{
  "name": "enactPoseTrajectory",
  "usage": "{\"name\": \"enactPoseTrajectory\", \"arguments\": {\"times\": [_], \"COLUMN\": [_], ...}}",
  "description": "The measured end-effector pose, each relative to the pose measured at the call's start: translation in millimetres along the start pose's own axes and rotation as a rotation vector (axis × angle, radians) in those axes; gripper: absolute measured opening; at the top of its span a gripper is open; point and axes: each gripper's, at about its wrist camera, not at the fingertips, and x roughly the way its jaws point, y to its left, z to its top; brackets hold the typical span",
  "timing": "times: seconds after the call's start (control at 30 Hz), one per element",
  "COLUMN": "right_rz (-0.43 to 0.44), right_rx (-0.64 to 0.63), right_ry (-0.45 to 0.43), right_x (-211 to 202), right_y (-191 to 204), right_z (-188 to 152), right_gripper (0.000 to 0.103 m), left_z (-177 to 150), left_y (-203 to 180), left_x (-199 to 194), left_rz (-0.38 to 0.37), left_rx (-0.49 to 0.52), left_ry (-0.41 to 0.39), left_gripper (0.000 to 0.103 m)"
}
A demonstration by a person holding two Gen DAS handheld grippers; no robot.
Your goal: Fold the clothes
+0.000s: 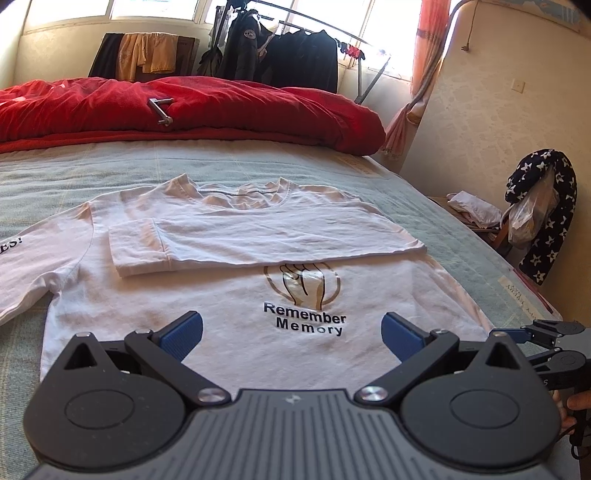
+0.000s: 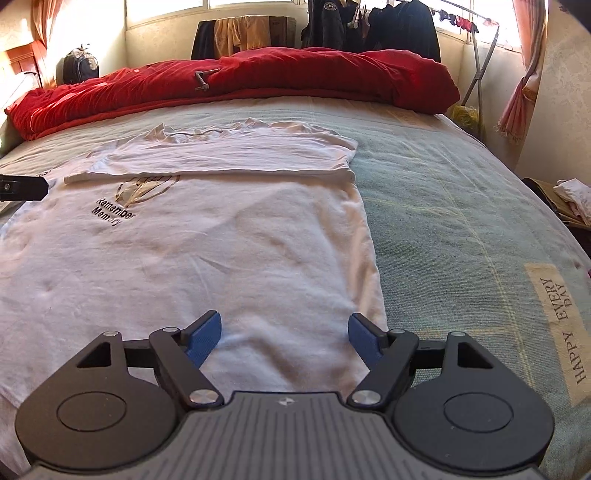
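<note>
T-shirt (image 1: 229,295), white cotton, one sleeve folded flat across.

I get strong daylight from the windows (image 1: 147,7) beyond the far edge of the bed (image 2: 461,229); the panes are blown out to white in both views. It falls warm on the quilt (image 2: 295,74) and the shirt (image 2: 207,251), whose wrinkles cast soft, shallow shadows. My left claw (image 1: 291,334) and right claw (image 2: 284,334) read dark but sharp. Fisheye bending curves the bed's edges and walls, and the upper corners vignette black. Focus holds throughout.
</note>
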Motion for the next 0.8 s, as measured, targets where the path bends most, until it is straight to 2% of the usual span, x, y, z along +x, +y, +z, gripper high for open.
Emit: {"name": "enactPoseTrajectory", "arguments": {"times": [0.3, 0.57, 0.67, 0.7, 0.8], "right_rz": [-0.011, -0.014, -0.019, -0.02, -0.019], "right_rx": [0.025, -0.021, 0.0, 0.011, 0.009], "right_ry": [0.002, 0.01, 0.023, 0.027, 0.029], "right_x": [-9.1, -19.7, -16.7, -15.5, -13.8], "right_y": [-1.8, 9.0, 7.4, 6.4, 7.9], "right_z": [-19.6, -20.3, -26.1, -28.2, -31.6], "right_gripper": [0.088, 0.088, 0.095, 0.103, 0.103], "left_z": [0.1, 0.5, 0.6, 0.7, 0.9], "left_y": [-7.3, -10.4, -11.6, -11.9, -13.2], "left_x": [-5.1, -10.6, -12.8, -13.5, -14.6], "left_rz": [-0.016, -0.022, -0.024, -0.024, -0.029], "left_rx": [0.016, 0.024, 0.027, 0.028, 0.032], "left_ry": [-0.011, -0.023, -0.028, -0.03, -0.032], "left_gripper": [0.102, 0.102, 0.102, 0.102, 0.102]}}
